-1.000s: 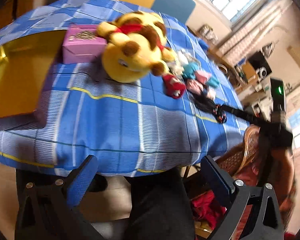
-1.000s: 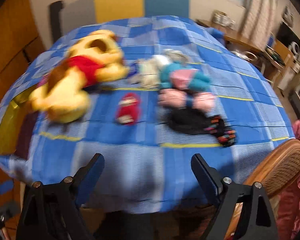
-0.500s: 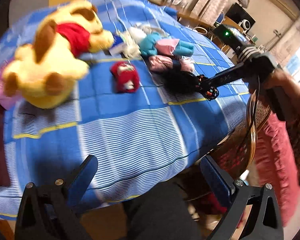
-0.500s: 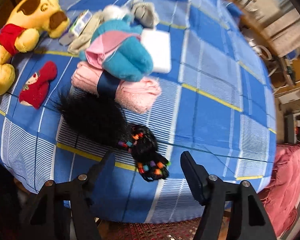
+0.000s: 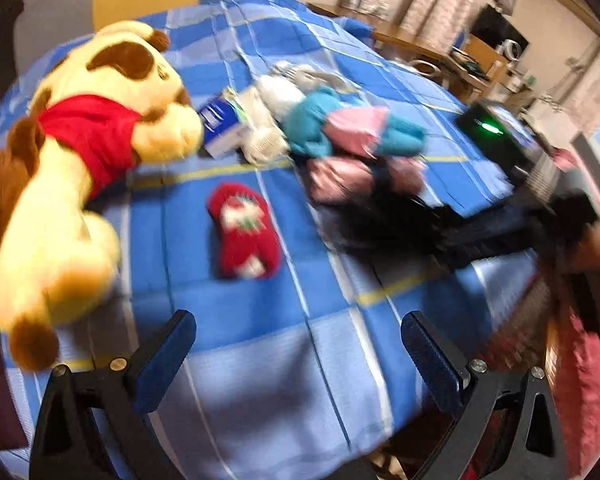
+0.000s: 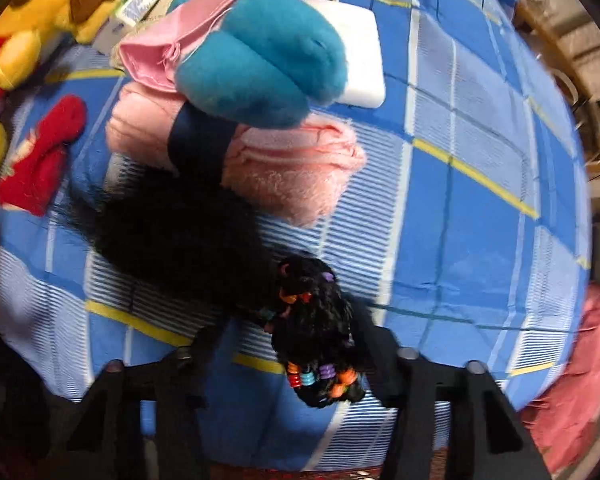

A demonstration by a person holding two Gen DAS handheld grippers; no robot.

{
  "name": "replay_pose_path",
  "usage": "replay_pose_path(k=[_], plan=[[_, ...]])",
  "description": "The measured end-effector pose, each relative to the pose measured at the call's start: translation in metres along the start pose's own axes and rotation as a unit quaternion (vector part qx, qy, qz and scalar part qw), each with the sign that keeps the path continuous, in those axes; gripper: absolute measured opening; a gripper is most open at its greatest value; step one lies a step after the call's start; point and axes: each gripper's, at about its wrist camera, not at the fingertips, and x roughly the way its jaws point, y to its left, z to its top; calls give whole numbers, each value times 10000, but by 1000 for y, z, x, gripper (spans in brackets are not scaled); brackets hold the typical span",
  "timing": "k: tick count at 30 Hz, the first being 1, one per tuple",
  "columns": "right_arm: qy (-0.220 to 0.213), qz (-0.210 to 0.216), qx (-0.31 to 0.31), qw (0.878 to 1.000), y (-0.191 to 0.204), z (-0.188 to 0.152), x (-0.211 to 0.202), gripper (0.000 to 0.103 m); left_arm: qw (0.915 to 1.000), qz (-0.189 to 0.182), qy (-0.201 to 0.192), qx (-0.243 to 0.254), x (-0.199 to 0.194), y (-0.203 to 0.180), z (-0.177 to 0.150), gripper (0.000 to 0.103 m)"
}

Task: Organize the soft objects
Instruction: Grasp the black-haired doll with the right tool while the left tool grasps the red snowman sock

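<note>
Black and beaded, the wig [image 6: 316, 332] lay at the tablecloth's [image 6: 480, 240] near edge, just below the pink towel [image 6: 296, 172]. The right gripper [image 6: 300, 344] had just been closing and pinched the wig's beaded end. The left gripper [image 5: 296, 344] hung spread and empty, nearer than the red mitten [image 5: 244, 236]. Risk: braids could slip from that thin pinch, or the trailing hair could drag the towel.

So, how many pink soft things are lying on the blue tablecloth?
2. A pale pink rolled towel with a dark band lies beside the black wig. A brighter pink cloth is folded around the teal plush. Others may be hidden underneath.
</note>
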Motion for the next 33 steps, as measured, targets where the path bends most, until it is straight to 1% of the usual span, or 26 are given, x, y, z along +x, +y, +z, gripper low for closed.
replay_pose_path(k=[1,2,3,6,7,9,10,12,14,16,18,19,21,23,25,26,27,30,33], plan=[[-45,144,112,9998,-4,-1,-1,37,9999,117,-37,-56,4,1,5,103],[-100,160,191,9996,-7,-1,-3,33,9998,187,-48,-83,8,2,9,103],[-157,180,266,9994,-9,-2,-4,32,9995,288,-45,-100,13,3,13,103],[-515,310,457,9971,-17,-5,-14,32,9980,625,-13,50,29,2,24,103],[-653,417,539,9955,-21,-7,-20,32,9967,808,-24,82,35,3,29,103],[-846,626,664,9922,-27,-10,-25,31,9956,935,-31,112,43,6,33,103],[-968,774,719,9897,-33,-11,-29,31,9942,1061,-44,154,48,6,36,103],[-1127,1067,845,9843,-41,-12,-39,31,9919,1228,-111,303,55,3,40,103],[-1339,1364,894,9775,-48,-13,-40,31,9877,1452,-206,542,62,-2,41,103],[-1466,1568,948,9721,-54,-15,-42,31,9821,1705,-292,740,68,-5,42,101],[-1608,1671,989,9677,-59,-20,-42,31,9795,1841,-312,748,74,-4,43,94],[-1705,1728,996,9650,-57,-22,-40,31,9806,1821,-284,670,77,0,42,92],[-1826,1774,1063,9612,-58,-25,-45,31,9837,1705,-237,520,81,7,40,82],[-1874,1819,1134,9586,-55,-33,-51,31,9871,1530,-207,420,86,11,38,77],[-1957,1907,1211,9543,-63,-39,-55,31,9891,1382,-356,373,84,15,36,61],[-1987,1900,1228,9536,-63,-41,-55,31,9897,1312,-388,419,84,15,35,44],[-2007,1899,1231,9532,-61,-38,-54,31,9901,1261,-411,458,83,13,35,33],[-2156,1861,1230,9507,-60,-36,-57,31,9876,1354,-469,640,79,8,31,26],[-2274,1948,1302,9452,-63,-37,-59,31,9904,1170,-501,549,70,11,27,24]])
